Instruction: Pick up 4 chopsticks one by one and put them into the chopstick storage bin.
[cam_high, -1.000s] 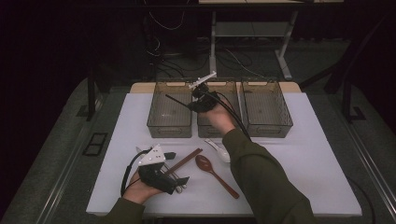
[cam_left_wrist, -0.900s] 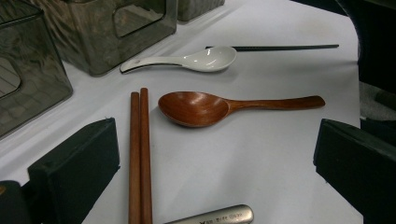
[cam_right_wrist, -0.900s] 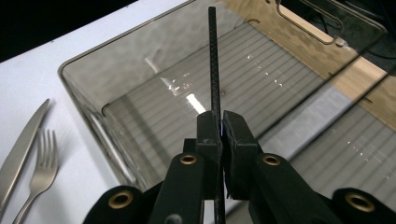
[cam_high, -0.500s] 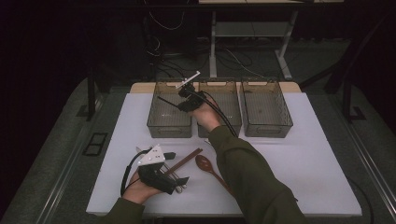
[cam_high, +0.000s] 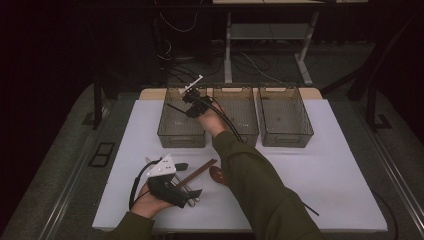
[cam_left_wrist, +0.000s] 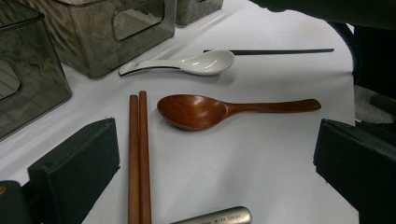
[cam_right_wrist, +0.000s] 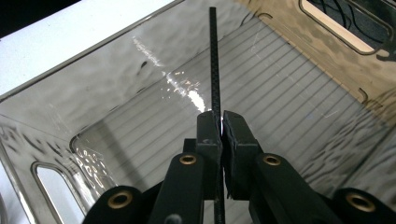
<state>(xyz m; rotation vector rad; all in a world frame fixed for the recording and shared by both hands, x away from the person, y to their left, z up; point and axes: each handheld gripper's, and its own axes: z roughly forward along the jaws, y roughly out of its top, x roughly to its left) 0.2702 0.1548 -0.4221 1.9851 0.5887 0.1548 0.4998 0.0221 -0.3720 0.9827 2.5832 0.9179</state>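
Observation:
My right gripper (cam_high: 191, 98) hangs over the left clear bin (cam_high: 181, 138), shut on a thin black chopstick (cam_right_wrist: 214, 56) that points down into that bin (cam_right_wrist: 93, 93). In its own view the right gripper (cam_right_wrist: 220, 122) pinches the stick between its pads above the ribbed bin floor. My left gripper (cam_high: 187, 180) rests on the white table near the front left, open. Between its wide jaws (cam_left_wrist: 217, 168) lie a pair of brown chopsticks (cam_left_wrist: 139, 154) and a wooden spoon (cam_left_wrist: 196, 111). The pads touch neither of them.
A white ceramic spoon (cam_left_wrist: 187, 64) and a second black chopstick (cam_left_wrist: 271, 51) lie beyond the wooden spoon. A metal handle (cam_left_wrist: 215, 217) sits by the left jaws. Middle bin (cam_high: 245, 136) and right bin (cam_high: 285, 138) stand beside the left one. My right sleeve crosses the table's centre.
My right gripper has carried the black chopstick leftward, from above the middle bin to above the left bin, and slightly lower. The left gripper has stayed put.

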